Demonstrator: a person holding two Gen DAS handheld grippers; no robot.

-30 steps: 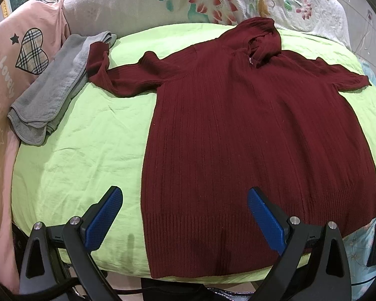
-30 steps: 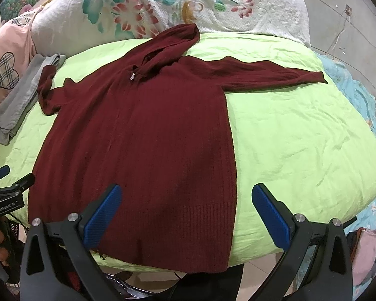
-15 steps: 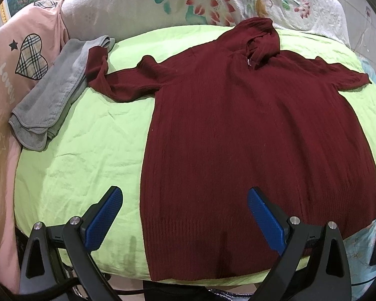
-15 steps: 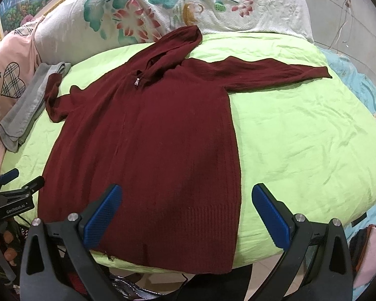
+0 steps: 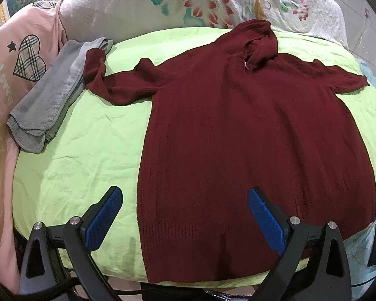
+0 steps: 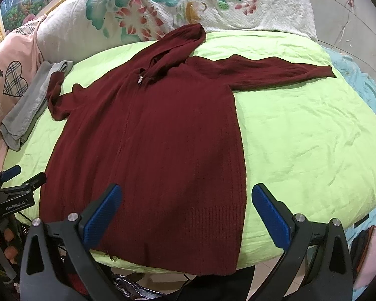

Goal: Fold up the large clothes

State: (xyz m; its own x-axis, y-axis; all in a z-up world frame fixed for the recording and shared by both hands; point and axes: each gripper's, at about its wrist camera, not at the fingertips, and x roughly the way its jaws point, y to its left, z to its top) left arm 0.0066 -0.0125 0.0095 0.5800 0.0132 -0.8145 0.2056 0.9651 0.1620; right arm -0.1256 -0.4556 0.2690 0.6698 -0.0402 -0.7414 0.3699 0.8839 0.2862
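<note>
A dark red knitted zip hoodie (image 5: 250, 135) lies flat, front up, on a lime green sheet (image 5: 82, 155); it also shows in the right wrist view (image 6: 150, 138). Its hood points to the far side, its hem hangs at the near edge. The left sleeve (image 5: 112, 85) is bent, its cuff on a grey towel. The right sleeve (image 6: 275, 71) stretches straight out. My left gripper (image 5: 184, 215) is open and empty above the hem's left part. My right gripper (image 6: 185, 213) is open and empty above the hem's right part. The left gripper also shows at the left edge (image 6: 15, 183).
A folded grey towel (image 5: 50, 100) lies at the far left of the sheet. A pink garment with a plaid heart (image 5: 15, 75) is beyond it. A white floral quilt (image 5: 188, 2) lies along the far side. Light blue fabric (image 6: 363, 87) is at the right.
Both grippers have drawn slightly back and up from the hoodie, so more of the sheet shows. Both stay open. The hoodie has not moved.
</note>
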